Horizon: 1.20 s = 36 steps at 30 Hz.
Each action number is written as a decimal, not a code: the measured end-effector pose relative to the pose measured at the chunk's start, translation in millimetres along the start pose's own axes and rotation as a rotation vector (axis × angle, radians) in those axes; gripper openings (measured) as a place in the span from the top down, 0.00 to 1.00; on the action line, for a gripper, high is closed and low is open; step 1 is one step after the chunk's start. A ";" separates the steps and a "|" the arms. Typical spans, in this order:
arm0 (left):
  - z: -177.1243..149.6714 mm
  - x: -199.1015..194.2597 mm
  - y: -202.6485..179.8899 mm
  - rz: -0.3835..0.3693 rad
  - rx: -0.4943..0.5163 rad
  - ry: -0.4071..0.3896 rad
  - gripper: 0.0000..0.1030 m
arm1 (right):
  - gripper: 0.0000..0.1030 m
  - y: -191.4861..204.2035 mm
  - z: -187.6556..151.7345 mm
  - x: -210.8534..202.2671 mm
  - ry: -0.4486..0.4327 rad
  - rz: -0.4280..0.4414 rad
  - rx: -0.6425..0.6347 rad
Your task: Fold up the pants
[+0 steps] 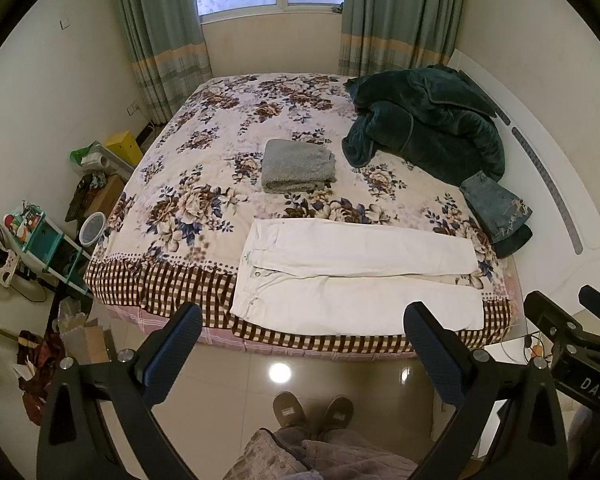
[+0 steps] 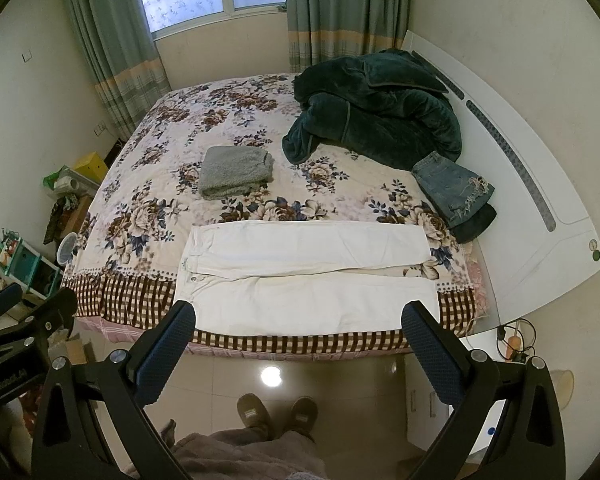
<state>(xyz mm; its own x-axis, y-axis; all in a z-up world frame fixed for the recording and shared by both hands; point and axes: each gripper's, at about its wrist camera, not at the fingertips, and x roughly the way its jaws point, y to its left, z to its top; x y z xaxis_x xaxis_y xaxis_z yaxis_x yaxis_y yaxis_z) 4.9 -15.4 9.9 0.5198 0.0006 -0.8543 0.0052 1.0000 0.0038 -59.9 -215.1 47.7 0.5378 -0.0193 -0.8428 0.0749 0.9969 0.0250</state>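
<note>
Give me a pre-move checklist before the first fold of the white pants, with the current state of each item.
1. White pants laid flat on the bed, legs side by side: ok.
2. Waistband at the left end, hems at the right: ok.
3. Left claw open and empty: ok.
4. Right claw open and empty: ok.
5. Both claws short of the pants, above the floor at the bed's edge, nothing gripped yet: ok.
6. Space on the bed beyond the pants free for folding; the folded grey towel and the jeans lie apart from them: ok.
</note>
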 end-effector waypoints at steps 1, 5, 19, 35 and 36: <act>0.0 -0.1 -0.4 -0.003 0.000 0.000 0.00 | 0.00 -0.6 0.1 -0.1 0.000 0.000 0.001; 2.5 -1.8 -4.1 -0.005 -0.003 0.000 0.00 | 0.00 -0.7 -0.9 -0.4 0.000 0.003 0.001; 3.4 -0.7 -4.7 -0.008 -0.001 -0.002 0.00 | 0.00 -1.9 -0.5 -1.7 0.002 0.012 -0.008; 6.6 -2.8 -8.6 -0.009 0.001 -0.005 0.00 | 0.00 -4.1 -0.3 -2.1 0.004 0.014 -0.009; 8.3 -4.0 -12.6 -0.010 0.000 -0.006 0.00 | 0.00 -4.2 -0.3 -2.2 0.004 0.015 -0.007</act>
<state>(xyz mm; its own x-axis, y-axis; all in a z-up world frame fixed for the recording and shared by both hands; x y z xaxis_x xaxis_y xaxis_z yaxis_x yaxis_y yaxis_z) 9.9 -28.0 17.6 0.5248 -0.0091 -0.8512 0.0101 0.9999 -0.0045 -61.6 -219.2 49.3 0.5357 -0.0041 -0.8444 0.0607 0.9976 0.0336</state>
